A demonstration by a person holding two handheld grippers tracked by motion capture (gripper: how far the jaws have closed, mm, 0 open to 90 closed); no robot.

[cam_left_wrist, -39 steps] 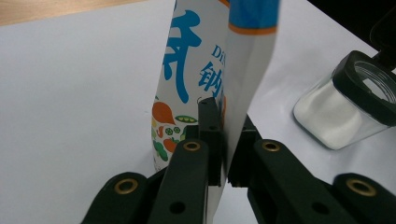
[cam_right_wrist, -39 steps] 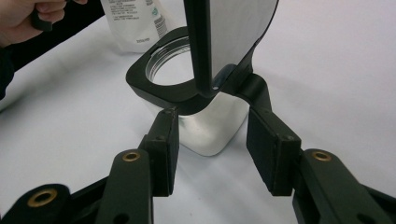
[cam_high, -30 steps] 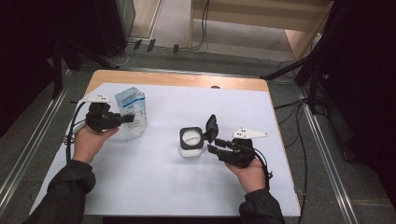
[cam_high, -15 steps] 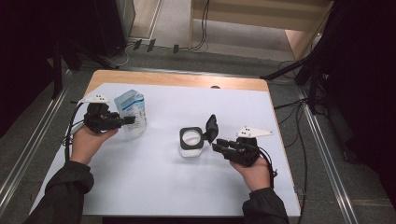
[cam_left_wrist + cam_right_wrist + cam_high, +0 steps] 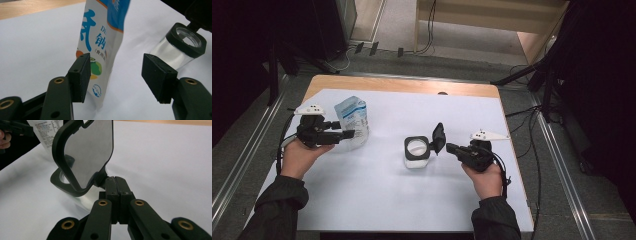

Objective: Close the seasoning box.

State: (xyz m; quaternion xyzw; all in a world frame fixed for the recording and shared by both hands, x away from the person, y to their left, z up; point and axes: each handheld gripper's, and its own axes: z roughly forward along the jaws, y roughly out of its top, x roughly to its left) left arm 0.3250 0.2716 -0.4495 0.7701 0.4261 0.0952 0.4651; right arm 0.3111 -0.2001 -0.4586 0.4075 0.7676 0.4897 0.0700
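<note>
Two tongs: left (image 5: pixel 117 75) gapes around upright pouch (image 5: pixel 100 50); right (image 5: pixel 116 186) pressed together beside raised lid (image 5: pixel 85 150).

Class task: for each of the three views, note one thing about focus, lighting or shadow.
High view: bright white table, surroundings nearly black, soft shadows. Left gripper view: pouch print sharp low down, blurred at the top; jar slightly soft. Right gripper view: the lid close up, a flat grey sheen; background pouch readable but soft.

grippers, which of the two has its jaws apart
The left gripper: its jaws stand wide apart on either side of the pouch. The right gripper has its jaws pressed together by the jar lid.
</note>
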